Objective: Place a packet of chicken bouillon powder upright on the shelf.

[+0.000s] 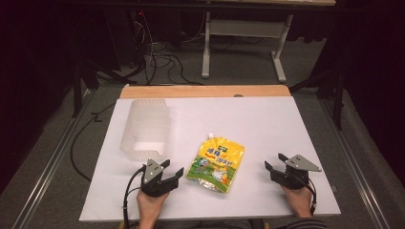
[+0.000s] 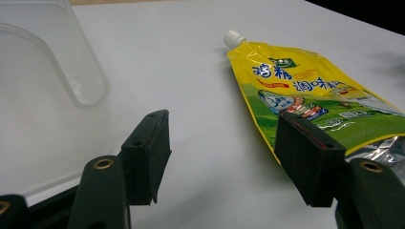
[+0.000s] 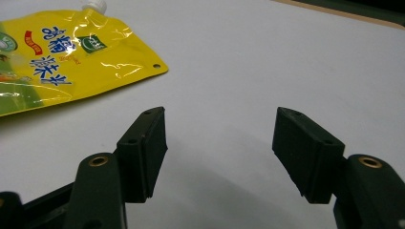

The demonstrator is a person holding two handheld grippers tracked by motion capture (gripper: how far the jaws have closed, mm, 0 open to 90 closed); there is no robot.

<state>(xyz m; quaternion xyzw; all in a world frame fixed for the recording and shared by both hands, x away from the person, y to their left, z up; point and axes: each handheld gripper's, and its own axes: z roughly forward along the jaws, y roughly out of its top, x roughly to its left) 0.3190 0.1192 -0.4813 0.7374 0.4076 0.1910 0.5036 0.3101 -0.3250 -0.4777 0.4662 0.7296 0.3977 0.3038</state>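
A yellow and green spouted pouch (image 1: 216,163) lies flat on the white table top (image 1: 267,124), its white cap pointing away from me. My left gripper (image 1: 172,168) rests open just left of the pouch, with nothing between its jaws. In the left gripper view the pouch (image 2: 305,90) lies ahead to the right, and the left gripper (image 2: 224,143) is over bare table. My right gripper (image 1: 276,161) stands open to the right of the pouch, apart from it. The right gripper view has the pouch (image 3: 67,62) at upper left and the right gripper (image 3: 219,138) empty.
A clear plastic container (image 1: 144,128) lies on its side at the table's left, just beyond my left gripper; its open rim (image 2: 71,71) faces the left gripper view. A wooden strip (image 1: 205,91) edges the far side. Cables and a table frame (image 1: 243,43) stand on the floor behind.
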